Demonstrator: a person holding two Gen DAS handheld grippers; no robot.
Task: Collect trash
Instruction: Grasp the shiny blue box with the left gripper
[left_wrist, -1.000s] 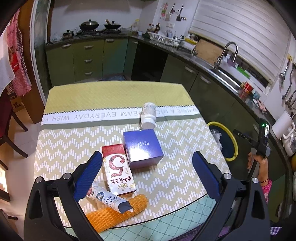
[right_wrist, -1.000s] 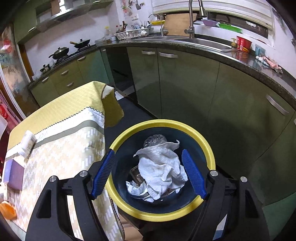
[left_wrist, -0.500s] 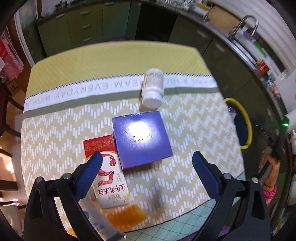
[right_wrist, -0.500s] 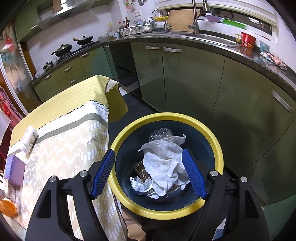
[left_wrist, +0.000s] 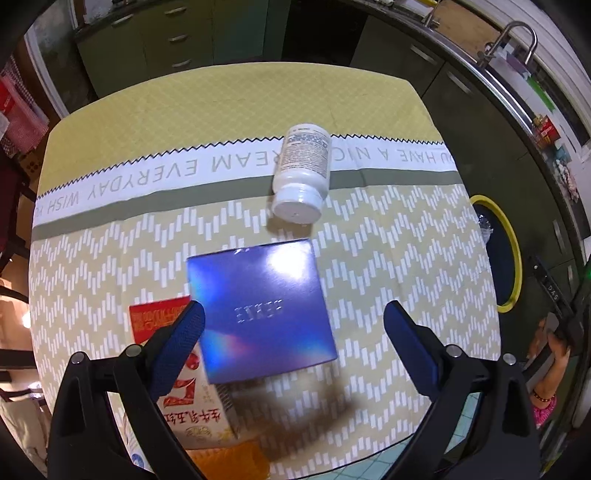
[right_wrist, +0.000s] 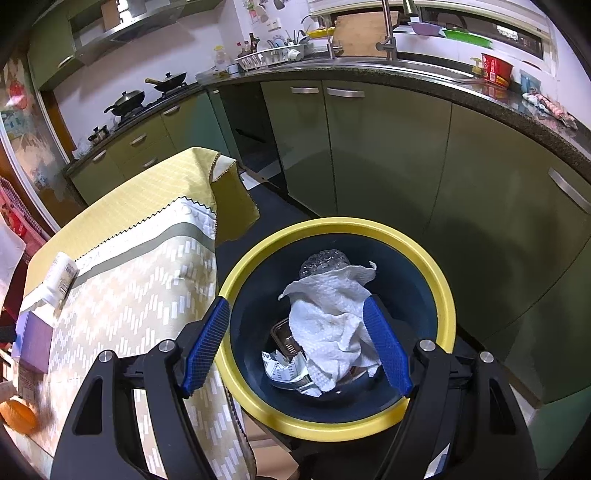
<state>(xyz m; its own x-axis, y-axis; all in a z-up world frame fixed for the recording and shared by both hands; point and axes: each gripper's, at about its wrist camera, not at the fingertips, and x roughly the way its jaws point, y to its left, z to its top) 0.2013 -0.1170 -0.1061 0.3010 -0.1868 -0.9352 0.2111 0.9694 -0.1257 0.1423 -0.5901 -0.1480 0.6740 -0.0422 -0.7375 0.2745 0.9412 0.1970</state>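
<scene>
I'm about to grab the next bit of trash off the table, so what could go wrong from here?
The open left gripper is over the blue box, which looks nearly as wide as the jaws: a finger could land on its top. The red carton lies tucked against the box, so the left finger might catch it. The white bottle lies on its side and may roll if the box gets pushed.

A yellow tablecloth (left_wrist: 229, 107) printed with white chevrons and a lettered band covers the worktop. Behind it, green kitchen cabinets (right_wrist: 373, 147) run under a dark counter (right_wrist: 424, 79), where two lidded woks (right_wrist: 127, 99) sit on the stove and a dish rack (right_wrist: 271, 55) stands near the steel tap (right_wrist: 388, 26).
</scene>
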